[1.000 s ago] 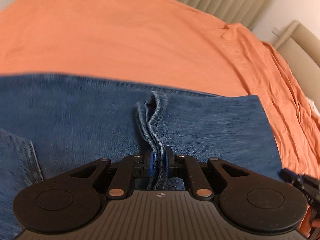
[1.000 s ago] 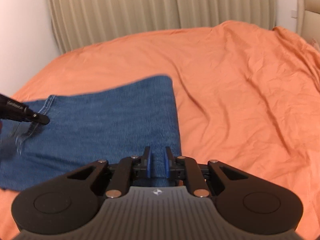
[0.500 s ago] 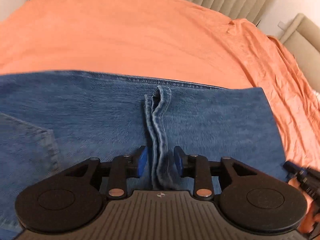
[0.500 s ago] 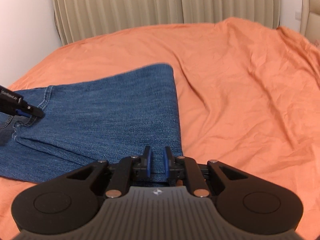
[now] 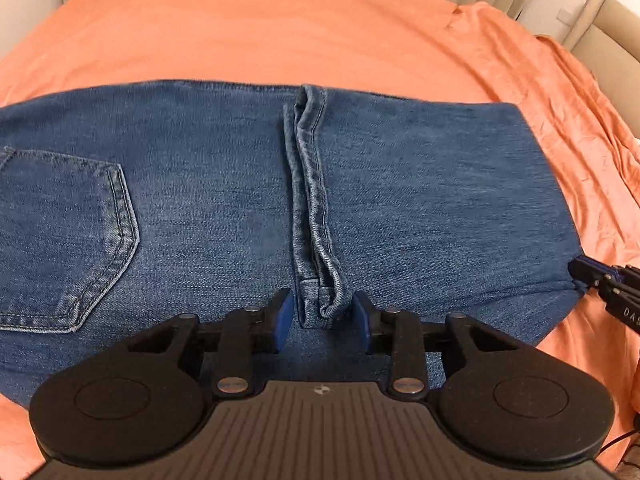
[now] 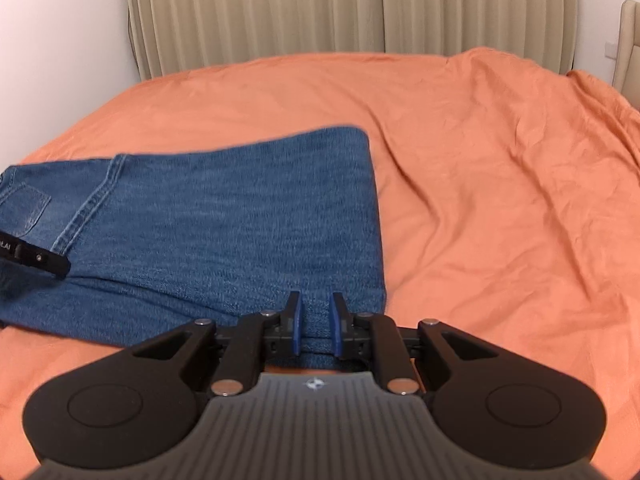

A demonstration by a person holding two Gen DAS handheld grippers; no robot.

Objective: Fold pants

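Blue jeans [image 5: 200, 200] lie folded across the orange bed, back pocket [image 5: 68, 240] to the left. The leg hems [image 5: 316, 208] rest as a ridge over the middle of the denim. My left gripper [image 5: 322, 308] straddles the near end of that ridge; its jaws are opening and the blue pads stand clear of the cloth. At the folded edge on the right, my right gripper [image 5: 578, 276] pinches the denim. In the right wrist view the right gripper [image 6: 316, 312] is shut on the jeans [image 6: 240, 220], and the left gripper's finger [image 6: 48, 262] shows at the left edge.
The orange bedsheet [image 6: 500, 220] is wrinkled to the right of the jeans. Beige curtains [image 6: 320, 8] hang behind the bed, and a padded headboard [image 5: 604, 28] rises at the far right. A white wall [image 6: 60, 40] is at the left.
My left jaws have parted and let go of the hems, which now lie flat on the jeans. The left gripper has drawn back along the denim. My right gripper keeps its grip.
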